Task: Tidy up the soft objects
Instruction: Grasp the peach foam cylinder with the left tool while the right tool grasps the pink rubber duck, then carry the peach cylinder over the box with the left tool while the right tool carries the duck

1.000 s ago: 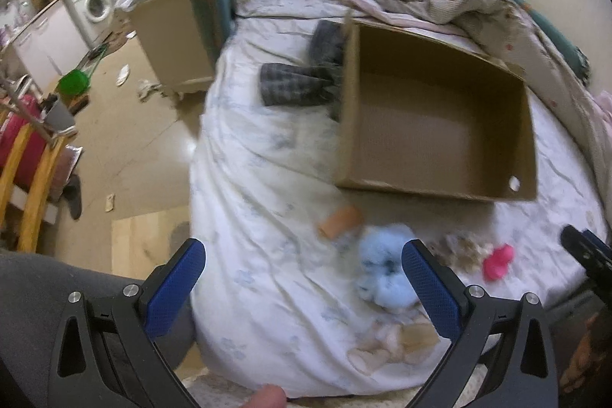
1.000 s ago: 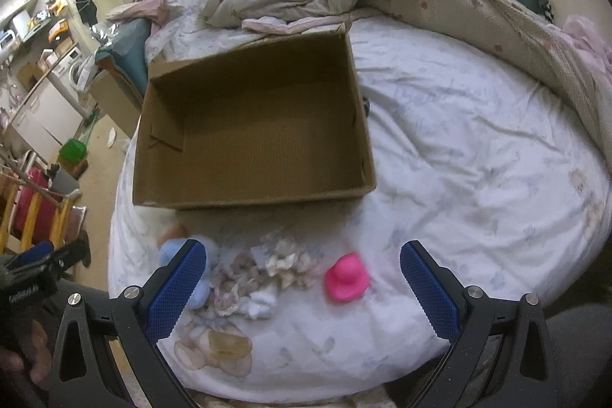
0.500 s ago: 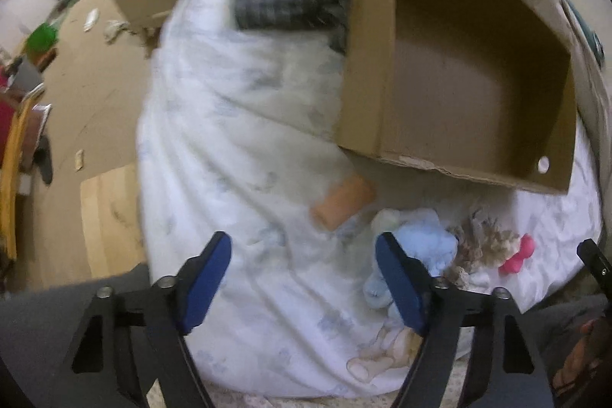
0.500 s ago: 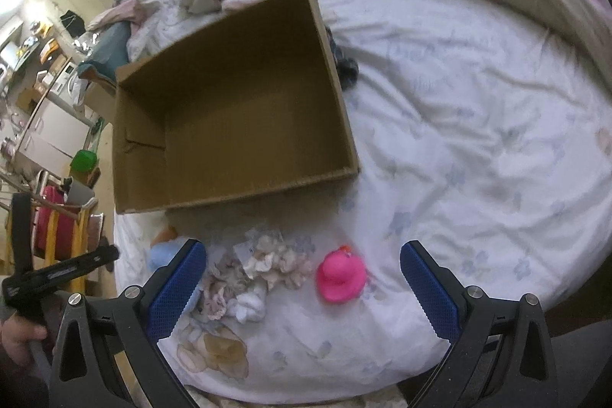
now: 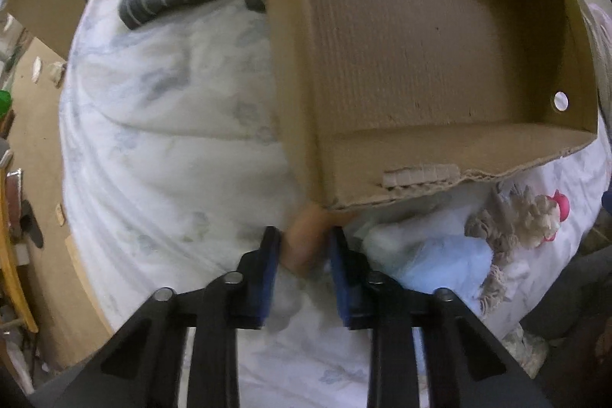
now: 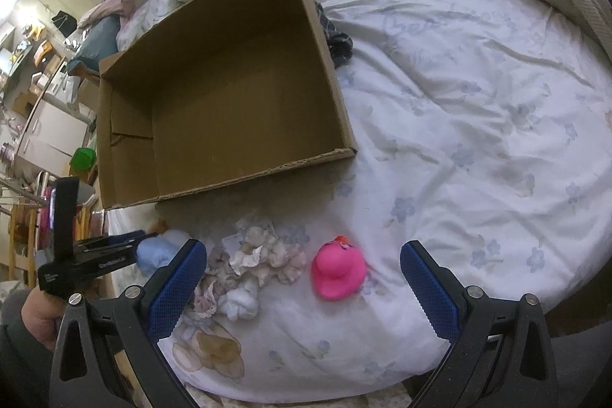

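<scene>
Tongs in my left hand (image 5: 302,247) are narrowed around a tan soft piece (image 5: 304,236), pads at both its sides, at the near corner of the cardboard box (image 5: 420,64) on the bed (image 5: 172,140). My right tongs (image 6: 304,270) stand wide and hold nothing, above the pink duck (image 6: 338,270). A blue plush (image 6: 157,253) and a frilly fabric heap (image 6: 264,255) lie just beside the duck.

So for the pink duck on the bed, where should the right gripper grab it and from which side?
Grip the pink duck across its rounded body, not the small head end facing the box. Come straight down from above: it lies alone on the sheet, apart from the fabric pile, and already sits between the right gripper's wide-open fingers.
</scene>
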### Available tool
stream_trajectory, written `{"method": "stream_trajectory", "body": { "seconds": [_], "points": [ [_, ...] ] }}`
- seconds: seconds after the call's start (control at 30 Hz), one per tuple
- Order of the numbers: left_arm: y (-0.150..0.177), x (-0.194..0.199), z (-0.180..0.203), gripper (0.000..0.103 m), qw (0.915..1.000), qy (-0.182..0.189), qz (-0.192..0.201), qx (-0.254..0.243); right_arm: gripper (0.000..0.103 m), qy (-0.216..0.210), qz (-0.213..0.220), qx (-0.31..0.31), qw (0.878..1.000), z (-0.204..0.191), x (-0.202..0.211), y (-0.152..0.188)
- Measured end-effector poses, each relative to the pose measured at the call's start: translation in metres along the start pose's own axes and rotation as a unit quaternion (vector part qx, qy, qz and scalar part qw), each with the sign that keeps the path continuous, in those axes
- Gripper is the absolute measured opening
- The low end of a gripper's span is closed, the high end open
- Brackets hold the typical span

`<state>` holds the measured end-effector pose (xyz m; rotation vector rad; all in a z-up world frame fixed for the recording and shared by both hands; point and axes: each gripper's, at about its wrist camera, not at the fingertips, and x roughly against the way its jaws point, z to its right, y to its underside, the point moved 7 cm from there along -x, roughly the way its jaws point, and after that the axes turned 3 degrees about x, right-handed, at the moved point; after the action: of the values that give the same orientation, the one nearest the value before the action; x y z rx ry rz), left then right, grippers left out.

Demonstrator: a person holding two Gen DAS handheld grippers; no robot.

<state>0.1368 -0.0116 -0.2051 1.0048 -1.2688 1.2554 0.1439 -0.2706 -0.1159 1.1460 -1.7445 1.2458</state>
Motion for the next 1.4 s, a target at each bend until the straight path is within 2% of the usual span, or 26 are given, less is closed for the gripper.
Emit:
{"method": "stream_trajectory", "body": {
  "seconds": [0.07, 0.13, 0.3, 0.5, 0.63, 0.77, 0.9, 1.07, 1.13, 1.2, 1.4],
  "points": [
    [0.000, 0.001, 0.003, 0.011, 1.0000, -0.003, 0.006, -0.003, 0.103, 0.001, -0.003, 0.005, 1.000, -0.003, -0.002, 0.000],
    [0.002, 0.004, 0.005, 0.008, 0.9999, 0.004, 0.013, 0.004, 0.103, 0.002, -0.006, 0.010, 1.000, -0.004, -0.004, 0.000],
    [0.011, 0.024, 0.012, 0.007, 0.9998, 0.007, 0.020, 0.005, 0.103, 0.004, -0.012, 0.011, 1.000, -0.003, -0.005, 0.002],
    [0.019, 0.053, 0.010, 0.007, 0.9990, 0.003, 0.027, 0.036, 0.101, -0.015, -0.016, -0.021, 1.000, 0.006, -0.005, 0.001],
    [0.029, 0.076, 0.004, 0.006, 0.9972, 0.022, 0.037, 0.062, 0.080, -0.030, -0.040, -0.068, 0.996, 0.020, -0.013, 0.006],
    [0.046, 0.099, 0.006, 0.006, 0.9932, 0.053, 0.050, 0.091, 0.079, -0.014, -0.060, -0.080, 0.995, 0.027, -0.023, 0.009],
    [0.052, 0.104, 0.004, 0.006, 0.9894, 0.075, 0.065, 0.105, 0.058, 0.009, -0.087, -0.064, 0.994, 0.024, -0.042, 0.016],
    [0.056, 0.100, -0.001, 0.006, 0.9880, 0.075, 0.066, 0.118, 0.057, 0.045, -0.097, -0.039, 0.993, 0.021, -0.060, 0.015],
    [0.057, 0.097, -0.002, 0.006, 0.9883, 0.071, 0.069, 0.116, 0.034, 0.058, -0.100, -0.027, 0.993, 0.020, -0.066, 0.016],
    [0.056, 0.096, -0.001, 0.006, 0.9887, 0.069, 0.071, 0.113, 0.029, 0.065, -0.095, -0.016, 0.993, 0.019, -0.067, 0.015],
    [0.054, 0.095, -0.003, 0.006, 0.9886, 0.055, 0.079, 0.116, 0.029, 0.048, -0.052, -0.012, 0.997, 0.013, -0.045, 0.008]
  ]
}}
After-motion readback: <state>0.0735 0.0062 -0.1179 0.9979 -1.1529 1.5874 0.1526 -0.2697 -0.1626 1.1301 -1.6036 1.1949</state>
